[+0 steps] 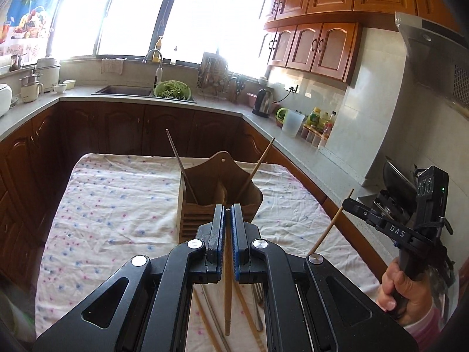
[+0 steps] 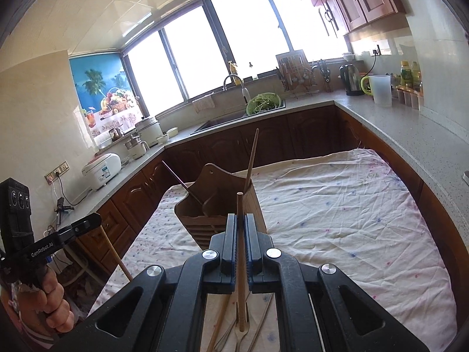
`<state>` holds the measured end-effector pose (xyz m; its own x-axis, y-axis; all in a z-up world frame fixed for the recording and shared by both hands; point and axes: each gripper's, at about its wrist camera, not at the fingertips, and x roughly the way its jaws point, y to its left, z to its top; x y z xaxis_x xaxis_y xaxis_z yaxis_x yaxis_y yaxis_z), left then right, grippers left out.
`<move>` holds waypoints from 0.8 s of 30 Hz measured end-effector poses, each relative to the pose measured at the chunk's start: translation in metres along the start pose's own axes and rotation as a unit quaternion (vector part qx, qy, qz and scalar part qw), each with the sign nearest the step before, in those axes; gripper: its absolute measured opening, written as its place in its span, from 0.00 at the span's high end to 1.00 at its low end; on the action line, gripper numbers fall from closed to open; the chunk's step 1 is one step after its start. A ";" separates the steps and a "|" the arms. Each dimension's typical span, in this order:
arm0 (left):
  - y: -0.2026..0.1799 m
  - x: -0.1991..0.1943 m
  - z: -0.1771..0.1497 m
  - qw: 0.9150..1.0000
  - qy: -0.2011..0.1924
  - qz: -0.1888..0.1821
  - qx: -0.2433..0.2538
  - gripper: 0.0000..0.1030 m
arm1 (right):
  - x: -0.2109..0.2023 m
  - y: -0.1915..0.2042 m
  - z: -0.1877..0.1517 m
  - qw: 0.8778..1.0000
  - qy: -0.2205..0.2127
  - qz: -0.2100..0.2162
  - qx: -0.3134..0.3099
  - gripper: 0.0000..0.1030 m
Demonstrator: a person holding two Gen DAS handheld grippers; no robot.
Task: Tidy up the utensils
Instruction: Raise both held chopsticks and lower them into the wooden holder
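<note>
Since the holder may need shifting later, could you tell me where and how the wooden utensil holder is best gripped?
Grip the wooden utensil holder by its tall back panel, coming from above. That panel is thin, upright and rises clear of the chopsticks leaning out of the compartments; the slatted body looks too wide for the tool.

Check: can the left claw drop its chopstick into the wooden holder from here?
Probably yes. The left claw grips a chopstick and the wooden holder sits just ahead, top open; two leaning chopsticks leave the middle free.

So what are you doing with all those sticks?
A person is tidying utensils. The left gripper is shut on one chopstick, and the right gripper is shut on another chopstick. Ahead on the cloth stands a wooden holder with two chopsticks already inside. More utensils lie below.
</note>
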<state>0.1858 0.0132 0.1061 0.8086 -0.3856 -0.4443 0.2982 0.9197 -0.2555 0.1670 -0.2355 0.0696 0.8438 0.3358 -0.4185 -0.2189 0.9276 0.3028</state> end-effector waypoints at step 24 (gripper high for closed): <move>0.019 -0.005 0.091 0.992 -0.121 0.020 -0.005 0.97 | 0.013 0.017 0.084 0.996 -0.090 0.011 -0.015 0.95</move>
<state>0.2337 0.0389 0.1816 0.9183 -0.3192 -0.2343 0.2597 0.9322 -0.2520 0.2151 -0.2295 0.1411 0.9124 0.3240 -0.2502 -0.2506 0.9254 0.2843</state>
